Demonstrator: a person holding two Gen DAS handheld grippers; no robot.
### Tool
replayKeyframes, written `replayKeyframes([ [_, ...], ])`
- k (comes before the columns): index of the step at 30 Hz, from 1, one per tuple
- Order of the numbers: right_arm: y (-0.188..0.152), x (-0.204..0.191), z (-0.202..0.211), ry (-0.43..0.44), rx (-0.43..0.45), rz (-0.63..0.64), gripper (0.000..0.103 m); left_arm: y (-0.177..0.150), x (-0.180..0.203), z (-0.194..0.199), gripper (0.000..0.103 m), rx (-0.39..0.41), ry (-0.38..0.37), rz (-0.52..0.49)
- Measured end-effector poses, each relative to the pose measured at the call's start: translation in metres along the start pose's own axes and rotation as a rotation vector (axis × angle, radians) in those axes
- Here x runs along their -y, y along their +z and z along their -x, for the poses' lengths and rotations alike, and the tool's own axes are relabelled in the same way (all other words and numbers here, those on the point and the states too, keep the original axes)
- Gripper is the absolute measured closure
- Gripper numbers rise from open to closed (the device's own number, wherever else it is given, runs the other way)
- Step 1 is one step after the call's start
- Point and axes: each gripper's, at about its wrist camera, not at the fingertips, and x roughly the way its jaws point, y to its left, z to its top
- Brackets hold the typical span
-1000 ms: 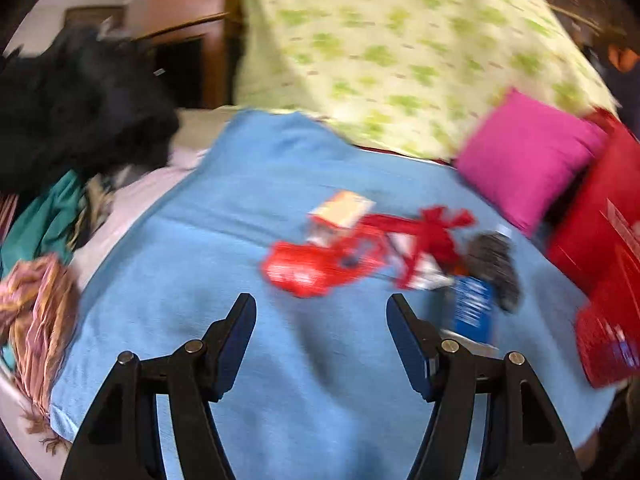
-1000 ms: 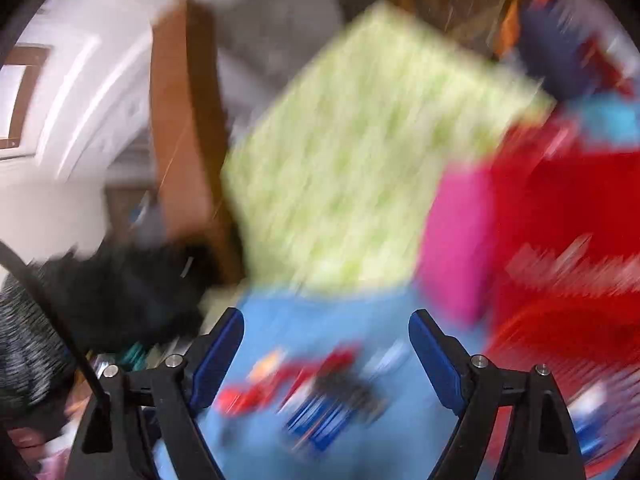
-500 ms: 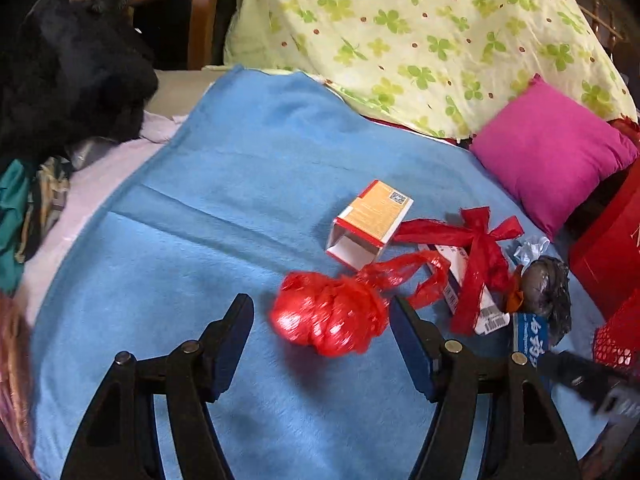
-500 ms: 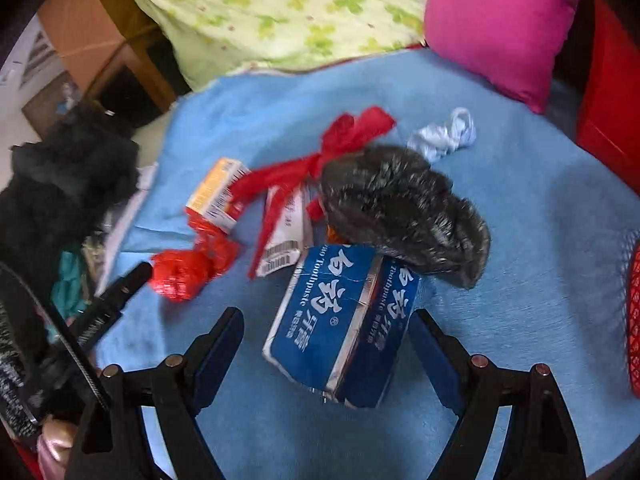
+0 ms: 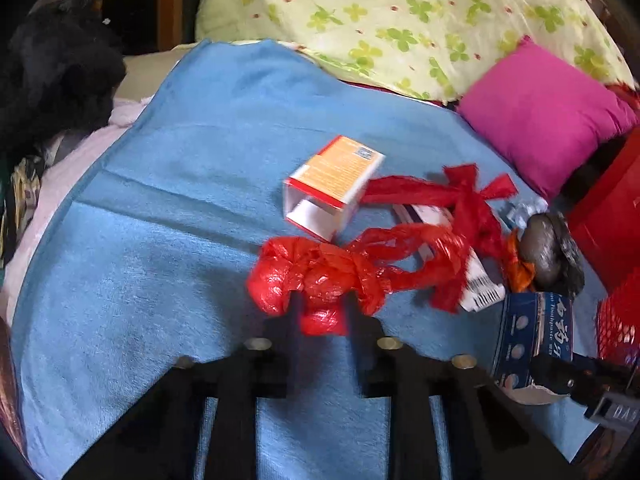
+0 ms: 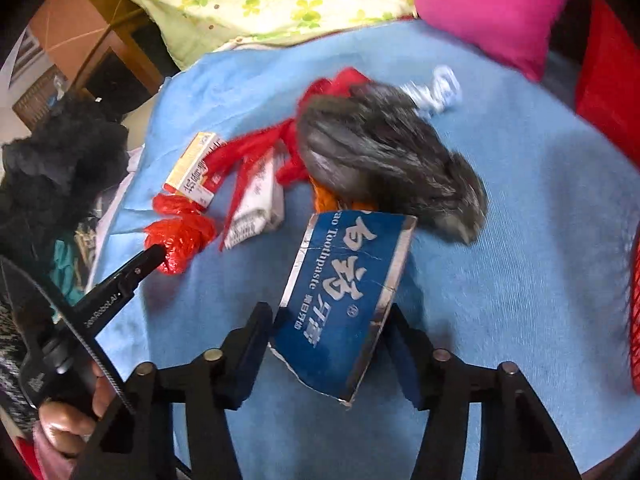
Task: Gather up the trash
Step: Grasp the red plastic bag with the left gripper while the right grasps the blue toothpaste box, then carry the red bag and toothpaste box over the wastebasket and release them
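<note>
The left gripper (image 5: 320, 312) is clamped on the near edge of a crumpled red plastic bag (image 5: 316, 280), low centre of the left wrist view; red plastic shows pinched between the narrow fingers. The right gripper (image 6: 332, 344) is closing around a blue toothpaste box (image 6: 344, 300); the box sits tilted between the fingers, with both pads at its long sides.

All trash lies on a blue blanket (image 5: 160, 200). Left wrist view only: the open end of an orange-and-white carton (image 5: 332, 184), the knot of a red ribbon (image 5: 468, 196), and a barcoded white box (image 5: 478, 284) beneath it. In this view the toothpaste box appears at the lower right edge, with the right gripper's finger tip beside it.

Right wrist view only: the full shape of a dark grey crumpled bag (image 6: 384, 152) just behind the toothpaste box, a white crumpled wrapper (image 6: 438, 92) beyond it, and the person's hand (image 6: 68, 412) gripping the left tool at lower left. A red mesh basket (image 6: 634, 320) stands at the right edge; a magenta cushion (image 6: 492, 4) lies upper right.
</note>
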Motion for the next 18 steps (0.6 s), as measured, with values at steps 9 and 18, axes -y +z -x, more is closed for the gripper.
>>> replayKeyframes([
  [9, -0.012, 0.054, 0.047, 0.083, 0.028, -0.037, 0.046, -0.020, 0.031, 0.036, 0.084, 0.032, -0.022, -0.043],
  [18, -0.020, 0.055, 0.100, 0.119, 0.182, 0.045, 0.046, -0.019, 0.045, 0.085, 0.084, 0.167, -0.045, -0.034],
])
